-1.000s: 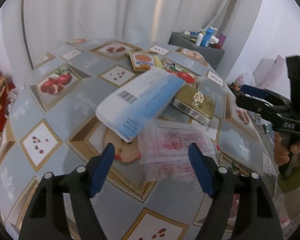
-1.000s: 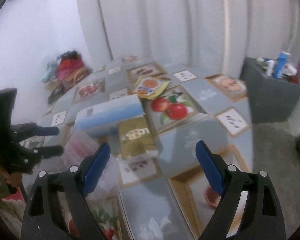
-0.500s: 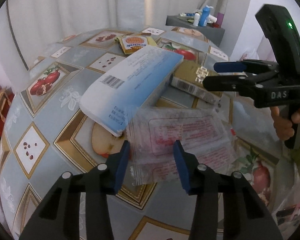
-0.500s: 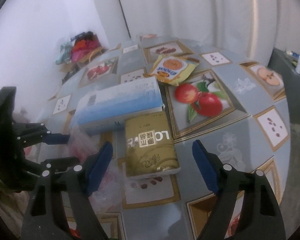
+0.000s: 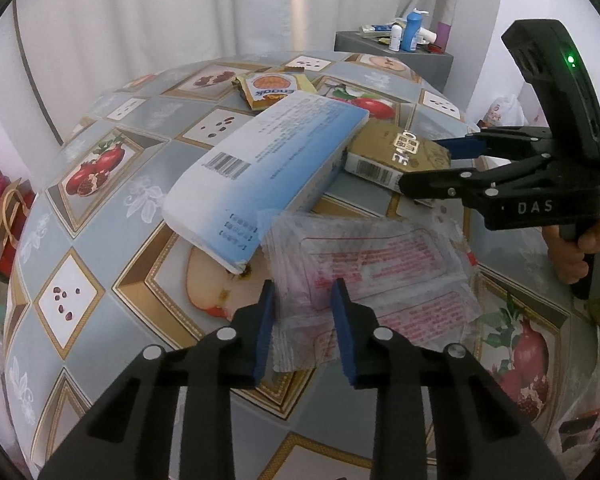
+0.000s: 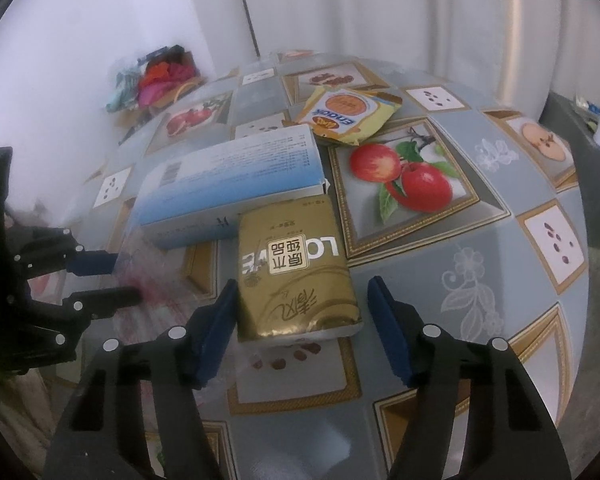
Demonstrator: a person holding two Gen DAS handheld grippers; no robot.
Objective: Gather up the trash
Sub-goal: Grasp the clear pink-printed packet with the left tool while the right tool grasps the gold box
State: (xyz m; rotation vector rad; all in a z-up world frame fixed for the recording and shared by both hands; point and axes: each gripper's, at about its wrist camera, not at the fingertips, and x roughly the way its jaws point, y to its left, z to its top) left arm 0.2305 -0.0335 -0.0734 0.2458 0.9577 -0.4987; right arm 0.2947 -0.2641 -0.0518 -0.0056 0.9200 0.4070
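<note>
A clear plastic wrapper with red print [image 5: 380, 268] lies on the fruit-patterned tablecloth [image 5: 100, 240]. My left gripper [image 5: 304, 320] has its jaws narrowed around the wrapper's near edge, with a gap still between them. A blue-and-white carton [image 5: 268, 164] lies behind the wrapper, partly over a gold tissue pack [image 5: 392, 156]. My right gripper [image 6: 300, 328] is open, its fingers on either side of the gold tissue pack's [image 6: 292, 272] near end. It also shows in the left wrist view [image 5: 444, 168]. A yellow snack packet [image 6: 348, 114] lies further back.
A grey side table with bottles [image 5: 404, 40] stands behind the table at the right. Bags of clothes [image 6: 160, 76] lie on the floor by the wall. White curtains hang behind. A plastic bag [image 5: 588, 424] shows at the lower right edge.
My left gripper has moved forward onto the wrapper and narrowed its jaws around the edge. My right gripper has come down and forward until its open fingers flank the gold tissue pack.
</note>
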